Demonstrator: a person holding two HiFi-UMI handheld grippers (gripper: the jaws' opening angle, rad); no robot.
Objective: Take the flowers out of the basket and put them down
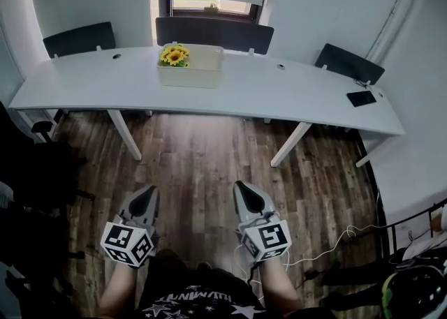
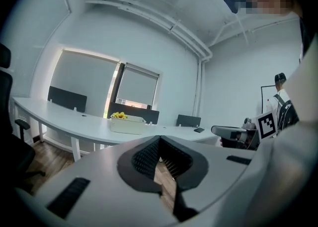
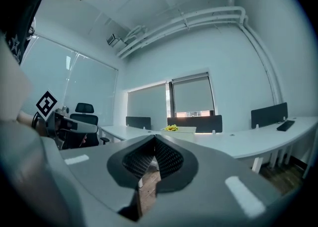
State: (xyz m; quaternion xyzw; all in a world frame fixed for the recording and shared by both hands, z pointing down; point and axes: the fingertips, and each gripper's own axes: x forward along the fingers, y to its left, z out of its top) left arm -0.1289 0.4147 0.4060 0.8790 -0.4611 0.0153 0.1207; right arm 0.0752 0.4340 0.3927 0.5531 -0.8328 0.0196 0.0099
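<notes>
Wood floor point(image 1: 209, 160) up to the desk point(image 1: 293, 94) is open. Only the desk legs and a loose cable point(image 1: 335, 241) on the right could snag a foot.

The desk is long and mostly bare, with free room on both sides of the basket point(image 1: 192, 75), which sits mid-desk toward the far edge. Flowers point(image 1: 174, 54) are in its left end.

Left gripper point(image 1: 145, 195) and right gripper point(image 1: 246, 190) are well short of the desk, fingers closed on nothing.

Risk: the basket looks light and may lift or slide off the far edge with the stems unless braced.
</notes>
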